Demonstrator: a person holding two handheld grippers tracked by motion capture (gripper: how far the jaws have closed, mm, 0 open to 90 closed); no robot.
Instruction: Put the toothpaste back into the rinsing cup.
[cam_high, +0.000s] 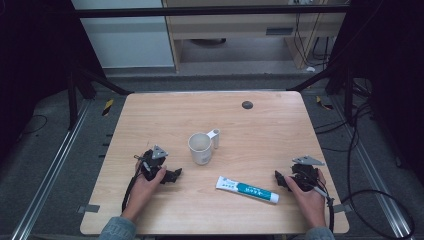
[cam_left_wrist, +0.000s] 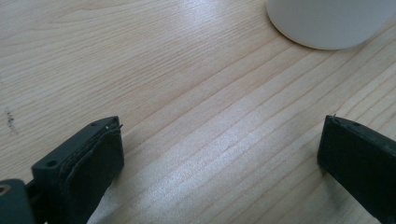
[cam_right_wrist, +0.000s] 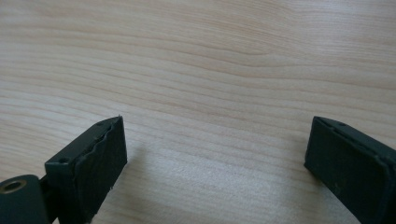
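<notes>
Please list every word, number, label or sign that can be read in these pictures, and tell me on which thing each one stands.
Toothpaste tube: white print on its teal band, too small and blurred to read.
Cup: plain white, no text.
Table: no text; a dark round mark near the far edge is not a sign.
Nothing can be quoted.

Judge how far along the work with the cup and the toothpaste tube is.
Nothing looks done: the white cup stands upright mid-table and the toothpaste tube lies flat beside it. Nothing is in hand; the left gripper and right gripper rest on the table with jaws open and empty. All handling is left.
</notes>
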